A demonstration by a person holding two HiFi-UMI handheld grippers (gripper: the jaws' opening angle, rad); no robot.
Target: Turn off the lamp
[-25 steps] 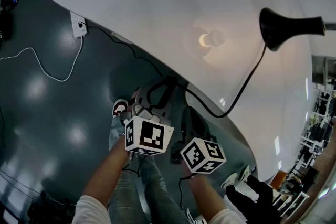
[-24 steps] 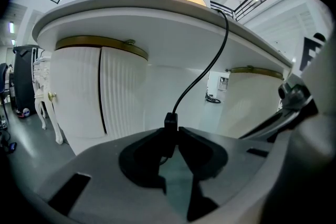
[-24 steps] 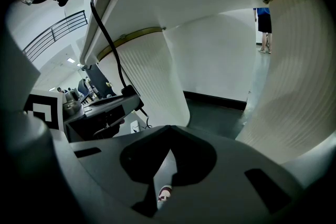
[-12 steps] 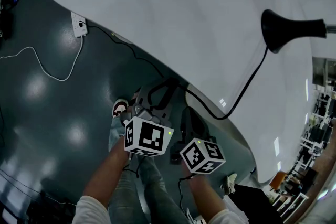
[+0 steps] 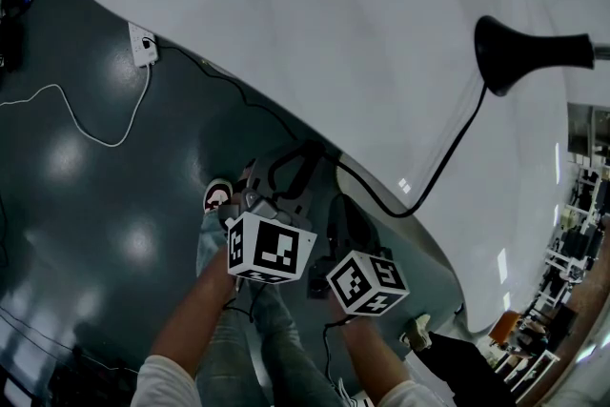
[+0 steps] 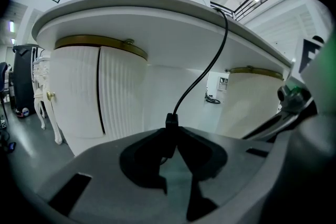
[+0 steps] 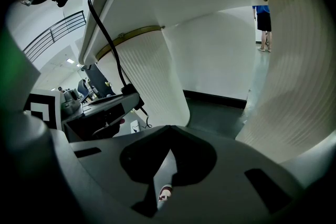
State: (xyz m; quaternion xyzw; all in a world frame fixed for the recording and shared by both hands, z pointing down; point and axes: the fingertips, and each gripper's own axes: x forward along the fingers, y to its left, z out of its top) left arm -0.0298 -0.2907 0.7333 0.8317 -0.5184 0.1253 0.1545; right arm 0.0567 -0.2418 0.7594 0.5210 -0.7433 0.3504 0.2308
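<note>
the left hand-held gripper (image 6: 170,136) pinches the inline switch (image 6: 169,123) on the cord (image 6: 202,73) below the counter (image 5: 286,14) edge, since that likely controls the black lamp (image 5: 519,52) far across the top, while the right hand-held gripper (image 7: 168,147) idles closed, empty.

left tool (image 6: 170,136) clamped on cord switch (image 6: 171,121) | right tool (image 7: 169,145) closed, empty

White short sleeves (image 5: 164,383), faded jeans (image 5: 229,348), two black-and-white marker cubes (image 5: 270,248)
</note>
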